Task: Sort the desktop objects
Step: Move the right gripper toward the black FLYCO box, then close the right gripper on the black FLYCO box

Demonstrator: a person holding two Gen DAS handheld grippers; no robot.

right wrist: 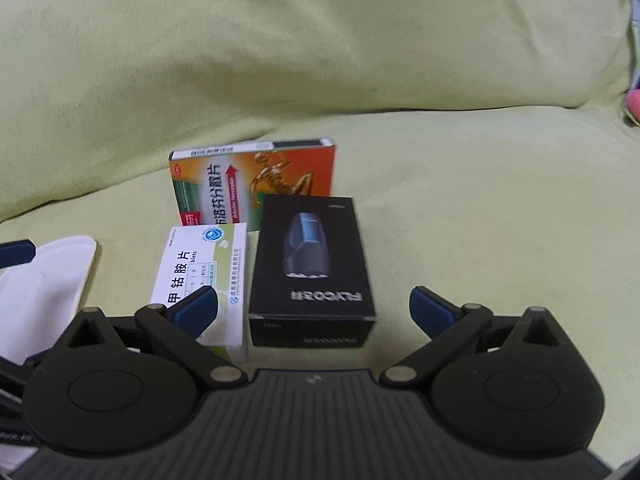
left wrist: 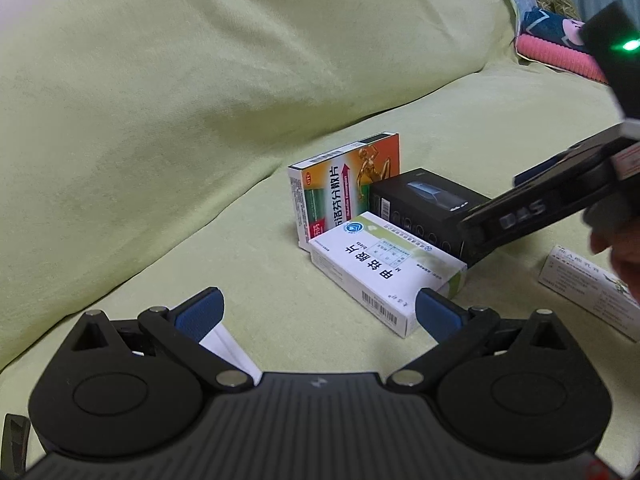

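Three boxes stood grouped on the green sofa seat (right wrist: 460, 208) near its backrest: orange box (right wrist: 256, 178), white box (right wrist: 202, 280), black box (right wrist: 310, 268). Both the left tool (left wrist: 318, 312) and right tool (right wrist: 312, 308) were released. The grouping step seemed under way; next, the right tool probably needed to close on the black box.

Dim, flat warm indoor light, soft shadows only; fisheye bends and darkens the corners; right view slightly motion-blurred on the black box (right wrist: 310, 268), left view sharper, green LED (left wrist: 630, 45) flaring at right edge.
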